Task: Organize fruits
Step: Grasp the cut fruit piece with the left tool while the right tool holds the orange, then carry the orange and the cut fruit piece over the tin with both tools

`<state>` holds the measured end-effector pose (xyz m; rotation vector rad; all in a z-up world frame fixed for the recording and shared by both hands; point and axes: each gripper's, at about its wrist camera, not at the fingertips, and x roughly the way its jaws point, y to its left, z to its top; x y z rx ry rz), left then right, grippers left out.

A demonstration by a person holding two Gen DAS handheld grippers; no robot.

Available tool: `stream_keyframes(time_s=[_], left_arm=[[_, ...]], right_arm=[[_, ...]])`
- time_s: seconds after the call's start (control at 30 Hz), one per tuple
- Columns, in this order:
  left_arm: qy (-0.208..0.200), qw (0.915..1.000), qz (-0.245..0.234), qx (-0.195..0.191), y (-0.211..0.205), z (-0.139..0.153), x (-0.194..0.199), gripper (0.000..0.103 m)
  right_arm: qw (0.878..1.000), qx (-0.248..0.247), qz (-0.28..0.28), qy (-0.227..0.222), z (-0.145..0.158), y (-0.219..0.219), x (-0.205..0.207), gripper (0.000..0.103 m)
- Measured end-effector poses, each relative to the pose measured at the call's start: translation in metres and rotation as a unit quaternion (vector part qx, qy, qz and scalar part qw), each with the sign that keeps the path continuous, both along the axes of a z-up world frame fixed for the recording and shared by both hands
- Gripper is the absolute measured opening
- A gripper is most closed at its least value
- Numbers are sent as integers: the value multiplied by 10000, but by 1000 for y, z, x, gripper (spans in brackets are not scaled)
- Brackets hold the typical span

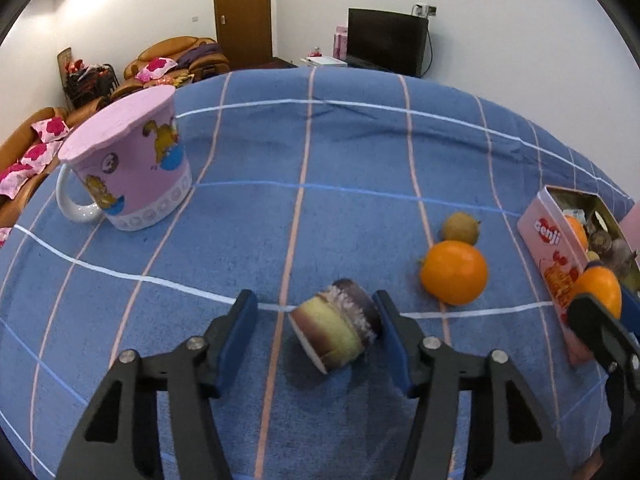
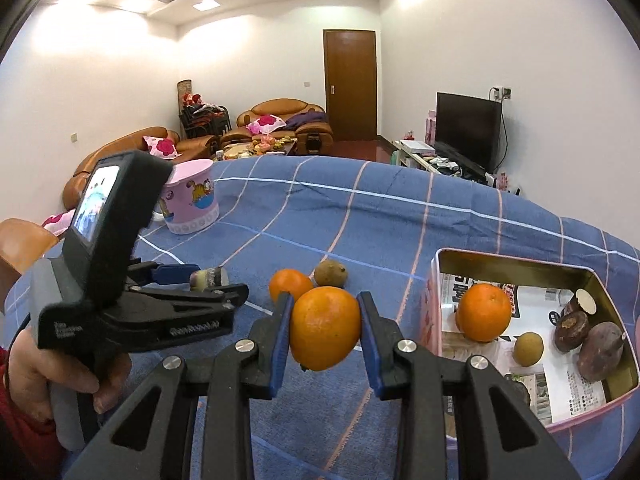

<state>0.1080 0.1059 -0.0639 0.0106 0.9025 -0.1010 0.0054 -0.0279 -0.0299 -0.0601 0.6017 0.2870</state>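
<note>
The tin [image 2: 532, 264] held several fruits. The right gripper [image 2: 325, 330] clamped an orange [image 2: 324, 328]; the left gripper [image 1: 316, 330], part-open, straddled a sugarcane piece [image 1: 334, 324]. Two fruits remained on the desk [image 1: 320, 160].

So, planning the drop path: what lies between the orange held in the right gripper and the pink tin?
Nothing: in the right wrist view only bare blue checked cloth separates the held orange in the right gripper from the pink tin.

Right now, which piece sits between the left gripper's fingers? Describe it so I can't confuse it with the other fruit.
On the blue checked tablecloth, left of the pink tin, look between the fingers of the left gripper. The sugarcane chunk lies there tipped on its side: a short cylinder, yellow-green with a dark purple band and pale cut face, unlike the round orange nearby.
</note>
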Motion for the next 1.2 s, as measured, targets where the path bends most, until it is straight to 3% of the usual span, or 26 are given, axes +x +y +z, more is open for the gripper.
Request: stream_keyframes(time_s=[0.07,0.17,0.43,0.67,0.9,1.2], left_arm=[[5,10000,-5,74,-3,-1,-1,61],[-53,9999,-77,69,-7,2,-2,43],[-239,9992,283,-139,5,10,-15,43],[-1055,9916,723,183,7,30,-46,43],[-1517,9836,920,329,5,44,-59,43],[-1693,9804,962,303,-2,47,-71,43]], right_arm=[[10000,7,-29,12,0,0,0,34],[10000,0,-59,-4,1,-1,0,34],[9996,-97,-153,-220,4,0,-6,34],[9985,-86,-306,-435,9,-3,-13,34],[9975,-128,-348,-595,12,-3,-16,34],[9968,-175,-387,-680,13,-5,-22,34]])
